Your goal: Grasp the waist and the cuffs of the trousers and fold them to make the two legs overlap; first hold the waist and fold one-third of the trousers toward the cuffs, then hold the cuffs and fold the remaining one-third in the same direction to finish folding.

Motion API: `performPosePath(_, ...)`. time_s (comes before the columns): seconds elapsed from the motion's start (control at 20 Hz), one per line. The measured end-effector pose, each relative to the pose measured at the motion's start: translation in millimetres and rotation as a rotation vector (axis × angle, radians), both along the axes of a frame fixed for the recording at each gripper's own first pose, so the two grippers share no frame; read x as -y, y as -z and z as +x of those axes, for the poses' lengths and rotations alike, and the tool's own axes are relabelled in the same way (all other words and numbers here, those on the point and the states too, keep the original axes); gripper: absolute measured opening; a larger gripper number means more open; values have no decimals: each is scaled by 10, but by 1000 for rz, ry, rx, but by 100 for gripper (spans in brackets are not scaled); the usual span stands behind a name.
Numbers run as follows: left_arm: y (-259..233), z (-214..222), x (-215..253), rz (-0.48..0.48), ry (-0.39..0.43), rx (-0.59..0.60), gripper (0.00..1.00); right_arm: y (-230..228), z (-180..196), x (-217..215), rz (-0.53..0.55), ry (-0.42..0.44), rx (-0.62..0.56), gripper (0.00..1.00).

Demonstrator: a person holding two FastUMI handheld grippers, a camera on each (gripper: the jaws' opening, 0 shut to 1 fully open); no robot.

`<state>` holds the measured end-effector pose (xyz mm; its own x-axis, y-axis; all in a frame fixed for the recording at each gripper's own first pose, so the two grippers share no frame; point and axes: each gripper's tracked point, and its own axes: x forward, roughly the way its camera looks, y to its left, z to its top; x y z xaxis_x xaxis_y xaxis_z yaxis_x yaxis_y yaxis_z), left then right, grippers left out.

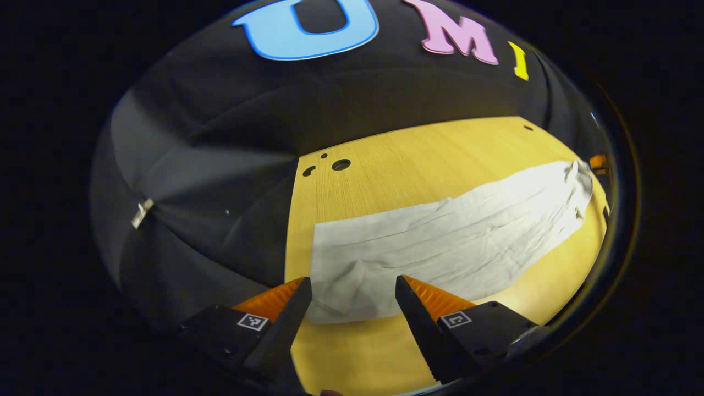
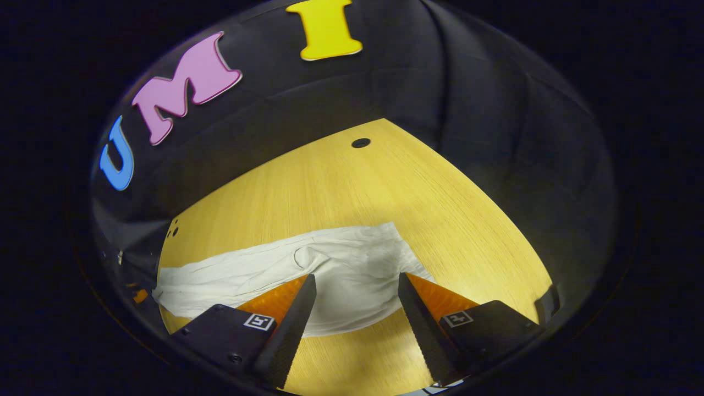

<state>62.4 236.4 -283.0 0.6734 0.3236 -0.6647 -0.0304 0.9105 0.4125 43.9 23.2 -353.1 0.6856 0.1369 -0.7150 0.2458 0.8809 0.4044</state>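
My left gripper (image 1: 353, 281) and right gripper (image 2: 357, 279) both spread wide, grasping nothing, above pale creased cloth trousers (image 1: 440, 242) lying flat, lengthwise on grained wooden worktop (image 1: 418, 159).

In the right gripper view, the right gripper (image 2: 356, 283) stood at the bottom centre of the frame with its two fingers spread wide apart, holding nothing. Between and beyond them lay the pale trousers (image 2: 308, 269), stretched in a wrinkled band toward the lower left across the yellow wooden table (image 2: 352, 187). A small dark hole (image 2: 361, 143) marked the table's far edge, upper centre.
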Motion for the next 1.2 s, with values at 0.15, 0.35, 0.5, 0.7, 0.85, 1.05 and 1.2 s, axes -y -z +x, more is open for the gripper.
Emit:
performPosePath(0.15, 110, -165, 192, -188, -112, 64, 98, 262, -181, 36, 46, 93, -44, 94)
performPosePath(0.35, 167, -319, 211, -358, -262, 151, 98, 494, -201, 53, 164, 222, -66, 95)
performPosePath(0.5, 185, -473, 255, -464, -346, 185, 100, 649, -145, 88, 216, 287, -84, 94)
performPosePath(0.7, 228, -565, 277, -535, -405, 198, 96, 650, 57, 182, 263, 373, -58, 91)
performPosePath(0.85, 263, -667, 324, -595, -425, 205, 96, 714, -8, 264, 241, 419, -94, 90)
performPosePath(1.05, 373, -704, 365, -655, -459, 200, 96, 740, 39, 199, 397, 507, -91, 15)
performPosePath(1.2, 450, -686, 387, -700, -487, 204, 96, 613, 124, 202, 462, 549, 9, 9)
